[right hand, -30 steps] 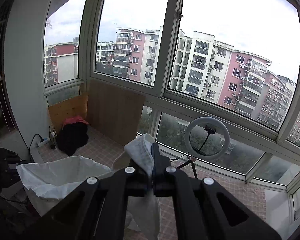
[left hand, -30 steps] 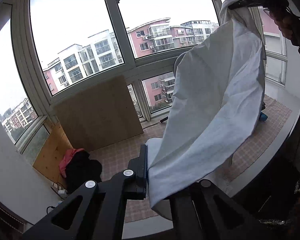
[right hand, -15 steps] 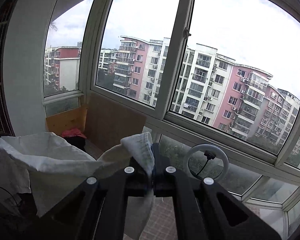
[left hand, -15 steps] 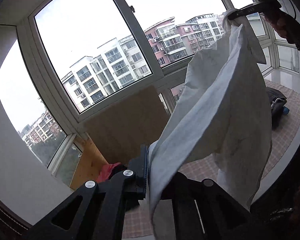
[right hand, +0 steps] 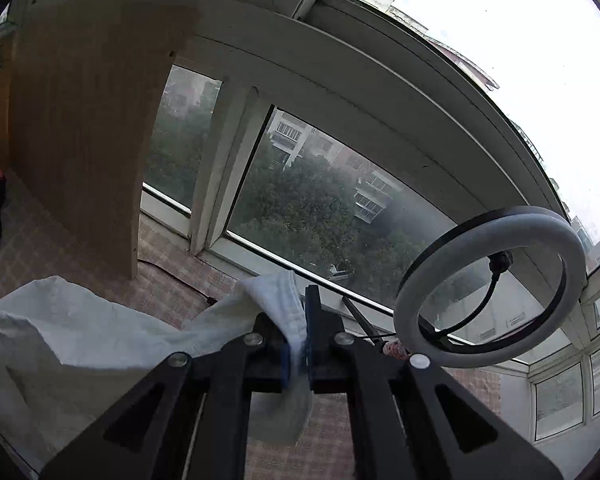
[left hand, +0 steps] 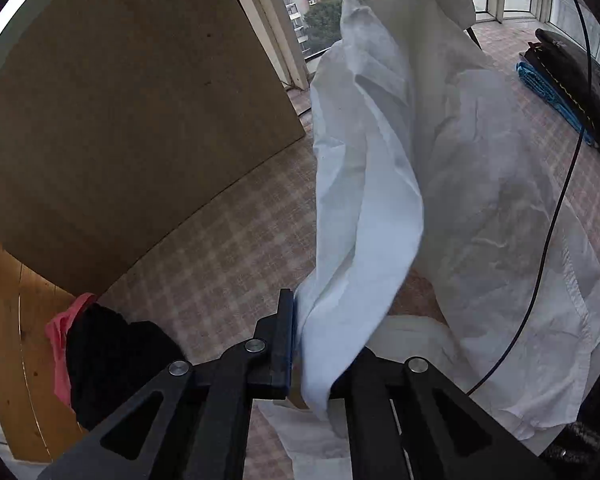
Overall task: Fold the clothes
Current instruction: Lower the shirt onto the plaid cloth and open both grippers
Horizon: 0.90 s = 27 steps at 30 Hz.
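A white garment hangs stretched between my two grippers above the chequered surface. My left gripper is shut on one bunched edge of it; the cloth drapes up and right and spreads over the surface at the lower right. In the right wrist view my right gripper is shut on another white edge, with the rest of the garment trailing off to the left. The right gripper itself is hidden behind cloth in the left wrist view.
A brown board leans against the window. A black and pink clothes pile lies at the left. Dark and blue folded clothes sit at the far right. A black cable crosses the garment. A ring light stands near the right gripper.
Both grippers have tilted downward and lowered. The garment, held high in front of the windows before, now hangs lower with its bottom part spread on the chequered surface.
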Tool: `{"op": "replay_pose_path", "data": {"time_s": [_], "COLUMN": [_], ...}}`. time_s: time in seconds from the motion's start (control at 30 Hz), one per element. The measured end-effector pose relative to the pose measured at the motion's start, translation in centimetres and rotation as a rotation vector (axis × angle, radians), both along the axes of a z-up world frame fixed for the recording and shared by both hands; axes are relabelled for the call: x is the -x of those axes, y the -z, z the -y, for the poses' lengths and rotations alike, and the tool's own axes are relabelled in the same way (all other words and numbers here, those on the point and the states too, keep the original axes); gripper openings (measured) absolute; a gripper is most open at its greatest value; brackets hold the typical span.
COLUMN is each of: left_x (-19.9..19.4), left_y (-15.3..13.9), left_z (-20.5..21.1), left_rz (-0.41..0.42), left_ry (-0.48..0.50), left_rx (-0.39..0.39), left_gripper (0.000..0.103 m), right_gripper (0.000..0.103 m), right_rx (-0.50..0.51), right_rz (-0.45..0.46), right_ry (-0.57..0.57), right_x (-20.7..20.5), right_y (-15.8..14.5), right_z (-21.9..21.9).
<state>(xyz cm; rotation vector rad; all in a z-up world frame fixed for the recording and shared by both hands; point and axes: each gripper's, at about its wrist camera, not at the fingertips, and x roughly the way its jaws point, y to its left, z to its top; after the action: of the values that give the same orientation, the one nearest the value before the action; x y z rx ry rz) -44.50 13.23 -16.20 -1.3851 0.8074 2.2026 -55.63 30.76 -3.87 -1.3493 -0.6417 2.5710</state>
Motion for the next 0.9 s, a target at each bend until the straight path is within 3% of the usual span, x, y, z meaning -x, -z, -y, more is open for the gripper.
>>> {"op": "replay_pose_path", "data": {"time_s": [0.07,0.2,0.27,0.43,0.47,0.53,0.6,0.7,0.83,0.9], "left_x": [2.7,4.6,4.5,4.4,4.5,5.0,5.7,5.5,5.7,5.7], "left_y": [3.0,5.1,5.0,4.2,4.1,3.9,3.8,4.8,6.2,6.4], "left_z": [-0.8,-0.8,0.2,1.7,1.7,2.0,2.1,1.5,0.7,0.7], "left_rz": [0.053,0.090,0.122,0.138,0.129,0.127,0.142,0.141,0.157,0.140], "left_ry": [0.003,0.032,0.050,0.030,0.029,0.032,0.028,0.039,0.049,0.046], "left_rx": [0.003,0.002,-0.014,-0.018,-0.015,-0.032,-0.054,-0.018,-0.004,0.007], "left_gripper": [0.008,0.022,0.034,0.036,0.035,0.035,0.035,0.035,0.035,0.035], "right_gripper": [0.032,0.038,0.042,0.052,0.055,0.055,0.055,0.055,0.055,0.055], "right_rx": [-0.037,-0.071,-0.043,0.143,0.133,0.077,0.145,0.208,0.428,0.367], "right_rz": [0.105,0.217,0.231,0.173,0.164,0.172,0.193,0.254,0.303,0.254], "right_ry": [0.020,0.011,0.017,0.114,0.126,0.112,0.063,0.013,0.090,0.135], "right_x": [2.7,1.2,0.7,0.6,0.9,1.5,1.7,1.9,2.7,2.7], "right_y": [4.2,8.2,8.0,3.8,3.3,3.2,3.0,3.7,4.6,4.3], "right_z": [0.0,-0.5,-2.1,-6.6,-6.8,-6.2,-5.6,-4.5,-5.5,-5.7]}}
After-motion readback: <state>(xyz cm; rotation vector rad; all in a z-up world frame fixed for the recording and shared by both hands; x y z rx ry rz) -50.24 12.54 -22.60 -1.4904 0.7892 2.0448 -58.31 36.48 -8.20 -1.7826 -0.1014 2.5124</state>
